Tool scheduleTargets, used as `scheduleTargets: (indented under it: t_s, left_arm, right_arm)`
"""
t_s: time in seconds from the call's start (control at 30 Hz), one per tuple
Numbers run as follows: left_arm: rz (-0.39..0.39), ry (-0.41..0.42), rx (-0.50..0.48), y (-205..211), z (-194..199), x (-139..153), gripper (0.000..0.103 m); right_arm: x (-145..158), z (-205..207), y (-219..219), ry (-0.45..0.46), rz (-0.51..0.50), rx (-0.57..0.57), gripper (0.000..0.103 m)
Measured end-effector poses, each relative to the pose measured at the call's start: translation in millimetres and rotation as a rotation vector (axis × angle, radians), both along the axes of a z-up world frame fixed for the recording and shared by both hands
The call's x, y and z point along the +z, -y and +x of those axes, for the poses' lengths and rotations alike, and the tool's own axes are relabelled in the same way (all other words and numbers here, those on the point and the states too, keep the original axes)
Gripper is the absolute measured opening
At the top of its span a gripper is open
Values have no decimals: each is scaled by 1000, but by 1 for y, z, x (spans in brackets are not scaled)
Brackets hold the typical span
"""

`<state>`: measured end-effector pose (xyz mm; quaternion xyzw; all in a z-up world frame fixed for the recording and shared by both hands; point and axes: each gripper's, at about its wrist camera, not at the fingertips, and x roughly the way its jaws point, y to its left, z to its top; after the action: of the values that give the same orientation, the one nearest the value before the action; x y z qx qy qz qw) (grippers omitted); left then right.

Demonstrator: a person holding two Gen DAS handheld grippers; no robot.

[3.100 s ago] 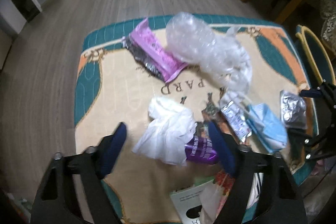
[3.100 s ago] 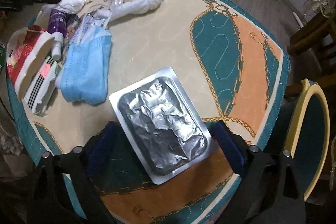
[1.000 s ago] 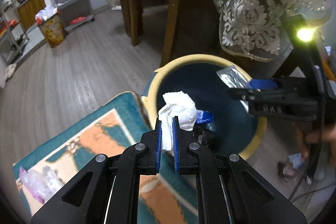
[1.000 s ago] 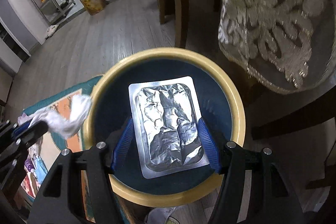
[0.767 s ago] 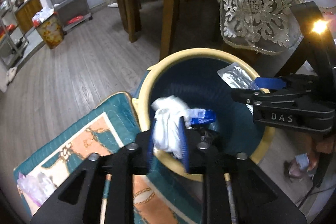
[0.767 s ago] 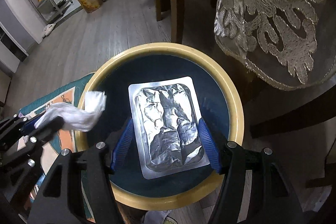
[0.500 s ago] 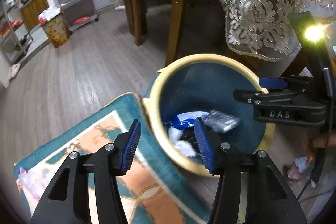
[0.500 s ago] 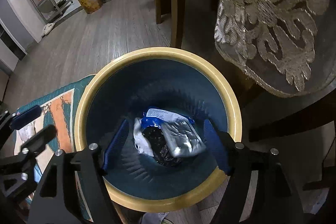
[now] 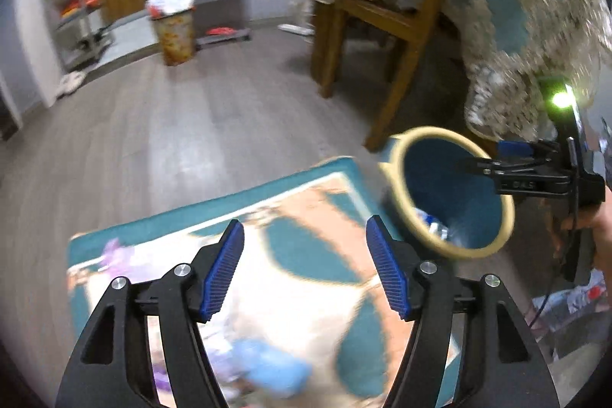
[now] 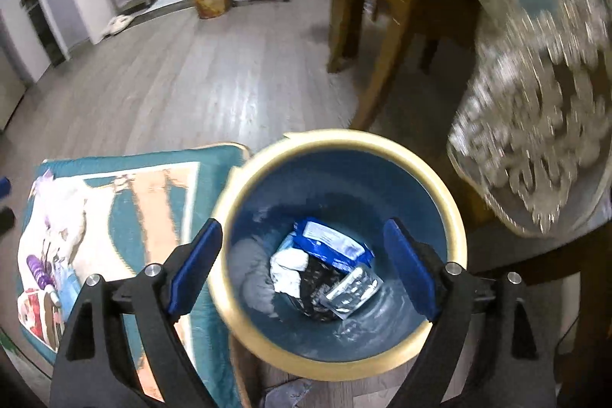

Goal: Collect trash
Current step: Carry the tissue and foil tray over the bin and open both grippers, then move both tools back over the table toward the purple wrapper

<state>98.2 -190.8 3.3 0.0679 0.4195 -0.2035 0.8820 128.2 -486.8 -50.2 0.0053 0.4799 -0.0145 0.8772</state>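
My right gripper (image 10: 302,266) hangs directly over the round blue waste bin with the cream-yellow rim (image 10: 455,217), its two blue-padded fingers (image 10: 407,268) spread wide with nothing between them. Down at the bottom of the bin I see the trash lying together: a crumpled white tissue (image 10: 288,268), a silver foil blister tray (image 10: 354,289) tilted against a dark crinkled wrapper (image 10: 317,274), and a blue-and-white plastic packet (image 10: 332,243) on top toward the far side.

My left gripper (image 9: 306,266) is also spread wide and carries nothing. It hovers above the low table covered by a teal, orange and cream quilted cloth (image 9: 313,255), to the left of the bin (image 9: 397,178). That view is blurred, so the remaining trash at the near end of the cloth is hard to read: a light blue soft shape (image 9: 267,366) and something purple (image 9: 114,255) further left. From the right wrist view the same cloth (image 10: 160,194) lies just beside the bin, with a clear crumpled plastic bag (image 10: 65,209), a small purple bottle (image 10: 36,270) and a red-and-white printed carton (image 10: 34,316) still on it.

Beyond the bin stand a brown wooden chair (image 10: 371,25) and a lace-edged tablecloth (image 10: 535,125) hanging at the right.
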Motion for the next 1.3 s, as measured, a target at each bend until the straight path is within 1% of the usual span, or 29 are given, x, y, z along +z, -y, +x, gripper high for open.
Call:
scheduleTargets:
  t_s: [0.03,0.13,0.27,0.33,0.43,0.5,0.53,0.63,0.77,0.83,0.87,0.9,0.97,1.1,1.2,1.27,1.3]
  left_arm:
    - [10,18,27,-22,-3,5,67]
    - [32,53,84,-66,-8,14,68]
    - [36,80,178,-125,-12,18,68]
    - [44,87,227,-152,-13,14,69]
    - [33,70,290,-183,-10,2,69]
    - [34,51,313,-195,-8,-7,69]
    - [49,40,315,-202,-5,-13,69]
    - [65,26,325,-214,3,-24,69]
    - [38,-16,353,-225,19,-39,69]
    - [56,-15,346,-225,25,-46,69]
    - [67,-17,339,-223,28,-50,69]
    - [73,-27,332,-222,33,-55,69]
    - [76,-43,330,-221,39,-63,69]
    - [85,-61,328,-216,59,-81,69]
    - [88,-99,331,-212,74,-97,69]
    - [96,-113,326,-209,81,-107,69]
    - [99,-121,322,-208,85,-111,69]
  right_arm:
    - [3,0,-10,5,-5,17,86]
    - [14,1,-45,31,-10,80,87]
    - [19,5,-89,46,29,139,90]
    - [16,10,-118,38,42,176,90]
    - [8,16,-153,24,58,220,90]
    - [-2,21,-176,-2,68,253,90]
    - [-6,22,-185,-5,69,263,90]
    - [-21,27,-210,-29,74,295,90]
    - [-43,34,-237,-54,90,313,90]
    - [-52,34,-245,-70,90,316,89]
    - [-57,36,-249,-80,89,320,87]
    - [-63,38,-253,-92,89,327,81]
    - [-73,40,-259,-109,87,332,77]
    - [-87,45,-266,-145,119,334,63]
    - [-94,47,-269,-161,146,342,56]
    - [-97,49,-272,-170,146,349,54]
    - [-102,49,-273,-183,145,354,52]
